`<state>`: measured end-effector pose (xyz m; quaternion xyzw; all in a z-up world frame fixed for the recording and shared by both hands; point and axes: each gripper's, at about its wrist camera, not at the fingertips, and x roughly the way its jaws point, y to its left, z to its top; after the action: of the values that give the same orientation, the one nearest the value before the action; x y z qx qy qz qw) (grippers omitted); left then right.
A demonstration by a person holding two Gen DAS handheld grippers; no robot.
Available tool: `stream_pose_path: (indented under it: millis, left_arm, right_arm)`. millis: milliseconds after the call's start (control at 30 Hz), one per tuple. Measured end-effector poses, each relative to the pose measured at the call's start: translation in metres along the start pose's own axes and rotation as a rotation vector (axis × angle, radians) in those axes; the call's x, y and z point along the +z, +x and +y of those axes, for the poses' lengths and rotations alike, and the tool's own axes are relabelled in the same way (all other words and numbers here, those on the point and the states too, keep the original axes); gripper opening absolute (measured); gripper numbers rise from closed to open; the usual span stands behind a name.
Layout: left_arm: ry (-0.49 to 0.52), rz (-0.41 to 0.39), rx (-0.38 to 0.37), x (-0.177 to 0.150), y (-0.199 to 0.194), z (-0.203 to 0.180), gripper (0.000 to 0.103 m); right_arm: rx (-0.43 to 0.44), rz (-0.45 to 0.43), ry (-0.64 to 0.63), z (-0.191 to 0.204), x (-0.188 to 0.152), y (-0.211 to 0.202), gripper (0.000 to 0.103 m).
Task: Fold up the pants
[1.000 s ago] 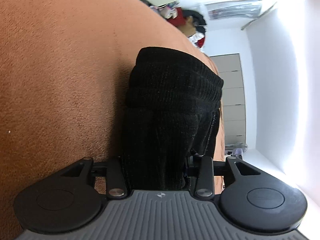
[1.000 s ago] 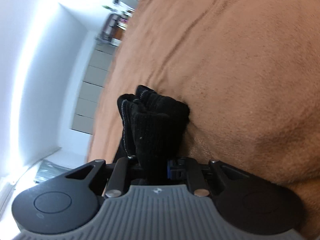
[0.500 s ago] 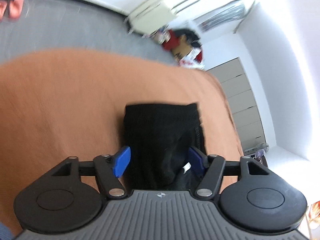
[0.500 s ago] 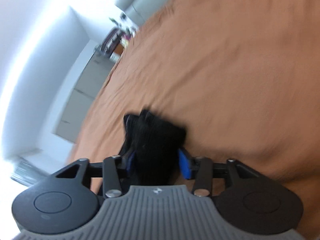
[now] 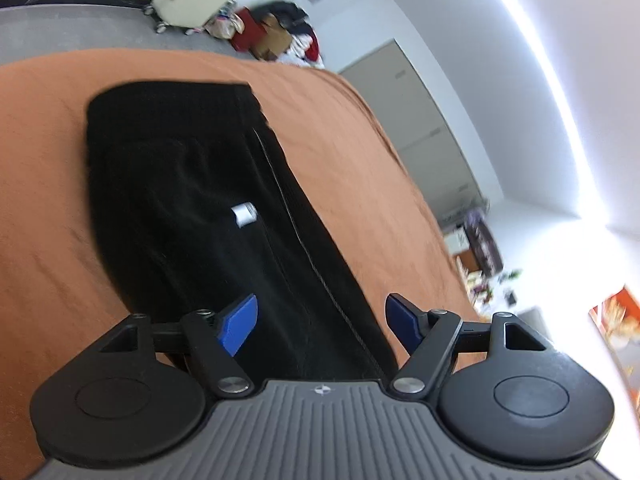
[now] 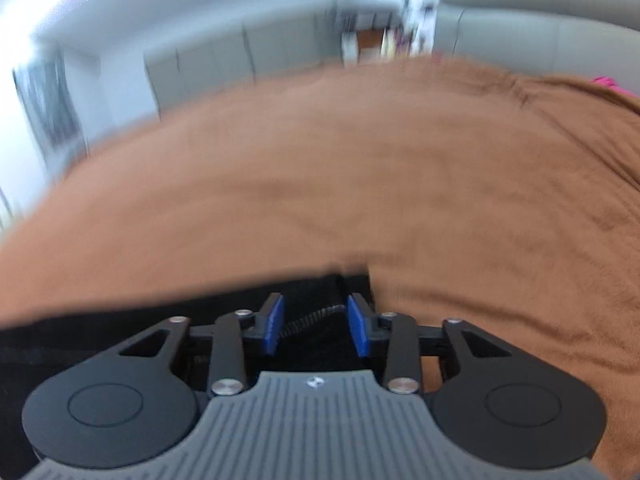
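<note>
Released since earlier: one pants point(image 5: 208, 216) | two grippers, left gripper point(image 5: 320, 320), right gripper point(image 6: 316, 322) | jaws apart, empty

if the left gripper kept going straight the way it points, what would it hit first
Most likely the black pants. The left gripper has its jaws open, and the folded cloth lies right between and ahead of them on the brown blanket. Depth is unclear, so it could skim just above.
</note>
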<state>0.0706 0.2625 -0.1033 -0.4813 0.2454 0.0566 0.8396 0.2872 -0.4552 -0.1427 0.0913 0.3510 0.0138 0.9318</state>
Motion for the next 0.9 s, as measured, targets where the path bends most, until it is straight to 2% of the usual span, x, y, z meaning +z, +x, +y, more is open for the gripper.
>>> stream_pose_path:
  millis: [33, 67, 167, 233, 333, 367, 433, 567, 633, 667, 733, 800, 900]
  left_arm:
    - [0.014, 0.010, 0.005, -0.001, 0.003, -0.002, 0.085]
    - [0.022, 0.016, 0.009, -0.002, 0.006, -0.002, 0.085]
    - [0.035, 0.008, 0.003, -0.003, 0.007, -0.005, 0.085]
    - [0.043, 0.004, -0.003, -0.001, 0.004, -0.006, 0.085]
    - [0.032, 0.000, -0.018, -0.004, 0.002, -0.009, 0.085]
    - [0.031, 0.003, -0.020, -0.005, 0.005, -0.009, 0.085]
    - [0.036, 0.018, -0.016, -0.008, 0.008, -0.011, 0.085]
    - [0.051, 0.041, -0.022, -0.018, 0.012, -0.014, 0.085]
    - [0.078, 0.053, -0.019, -0.021, 0.014, -0.017, 0.085]
    - [0.096, 0.058, -0.018, -0.023, 0.014, -0.019, 0.085]
    - [0.145, 0.067, -0.023, -0.028, 0.016, -0.025, 0.085]
    - [0.191, 0.078, -0.028, -0.034, 0.020, -0.032, 0.085]
    - [0.259, 0.120, -0.049, -0.049, 0.034, -0.048, 0.085]
  right_arm:
    - [-0.009, -0.003, -0.031, 0.002, 0.000, 0.000, 0.014]
    - [0.028, -0.012, -0.023, -0.002, 0.001, -0.006, 0.005]
    - [0.164, -0.110, 0.117, -0.020, 0.013, -0.028, 0.004]
    - [0.215, -0.181, 0.189, -0.031, 0.025, -0.042, 0.004]
    - [0.244, -0.245, 0.238, -0.033, 0.040, -0.051, 0.004]
    - [0.225, -0.248, 0.226, -0.031, 0.043, -0.048, 0.004]
    - [0.162, -0.196, 0.193, -0.023, 0.045, -0.037, 0.004]
    - [-0.013, 0.000, 0.090, -0.014, 0.022, 0.021, 0.005]
    - [-0.023, -0.027, 0.118, -0.021, 0.012, 0.025, 0.018]
    - [-0.007, -0.058, 0.165, -0.026, 0.010, 0.017, 0.030]
    - [0.026, -0.123, 0.284, -0.042, 0.002, -0.008, 0.036]
    - [0.041, -0.190, 0.396, -0.056, -0.015, -0.040, 0.050]
    - [0.058, -0.213, 0.525, -0.063, -0.045, -0.081, 0.053]
